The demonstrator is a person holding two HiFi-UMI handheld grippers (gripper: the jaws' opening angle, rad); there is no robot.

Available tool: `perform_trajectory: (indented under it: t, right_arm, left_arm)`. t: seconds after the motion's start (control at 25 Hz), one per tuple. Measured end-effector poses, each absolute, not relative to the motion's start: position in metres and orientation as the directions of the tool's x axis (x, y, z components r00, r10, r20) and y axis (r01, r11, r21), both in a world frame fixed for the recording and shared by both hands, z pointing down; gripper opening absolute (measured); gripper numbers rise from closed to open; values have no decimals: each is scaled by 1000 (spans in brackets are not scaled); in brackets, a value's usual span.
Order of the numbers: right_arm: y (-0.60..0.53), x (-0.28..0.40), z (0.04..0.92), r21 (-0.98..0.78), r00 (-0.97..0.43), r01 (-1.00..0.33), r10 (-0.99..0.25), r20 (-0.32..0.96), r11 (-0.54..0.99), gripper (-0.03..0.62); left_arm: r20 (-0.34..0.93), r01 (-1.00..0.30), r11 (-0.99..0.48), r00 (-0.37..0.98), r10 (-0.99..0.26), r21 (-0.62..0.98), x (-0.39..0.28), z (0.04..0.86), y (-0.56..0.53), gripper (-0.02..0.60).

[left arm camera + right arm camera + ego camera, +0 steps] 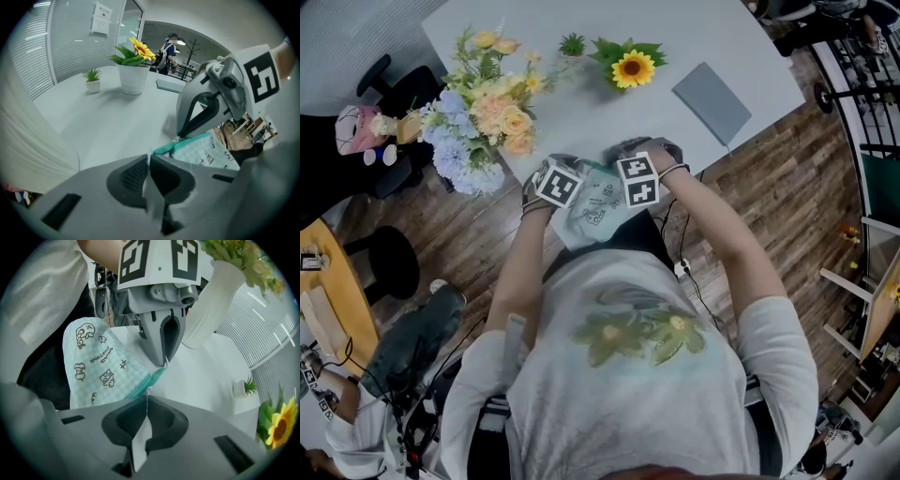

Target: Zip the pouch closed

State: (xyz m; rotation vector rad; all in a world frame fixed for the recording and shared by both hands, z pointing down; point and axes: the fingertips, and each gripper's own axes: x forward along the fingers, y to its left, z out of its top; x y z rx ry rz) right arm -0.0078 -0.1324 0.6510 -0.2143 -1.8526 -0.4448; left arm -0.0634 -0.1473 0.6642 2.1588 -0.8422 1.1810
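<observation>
The mint-green checked pouch (595, 214) sits at the table's (675, 33) near edge, its printed body drooping off the table towards the person. Its teal zipper (151, 379) runs along the upper side, over the tabletop. The right gripper (147, 398) is clamped tight on the little zipper pull. The left gripper (149, 158) faces it, pinched down on the end of the zipper tape. Both point steeply down, marker cubes close together above the table edge. Further onto the table stand a potted sunflower (630, 67) and a tiny green plant (573, 44). A big bouquet (487, 108) fills the table's left corner, and a grey notebook (712, 101) lies towards its right side.
</observation>
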Motion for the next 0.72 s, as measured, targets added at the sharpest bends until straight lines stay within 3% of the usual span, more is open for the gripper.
perform_trajectory:
  t: [0.72]
  right_arm:
    - [-126,-1,649,222,-331,348,-102,938,911,18]
  left_arm:
    - [866,-736,-661,418,-275,146,-62,665,-147,26]
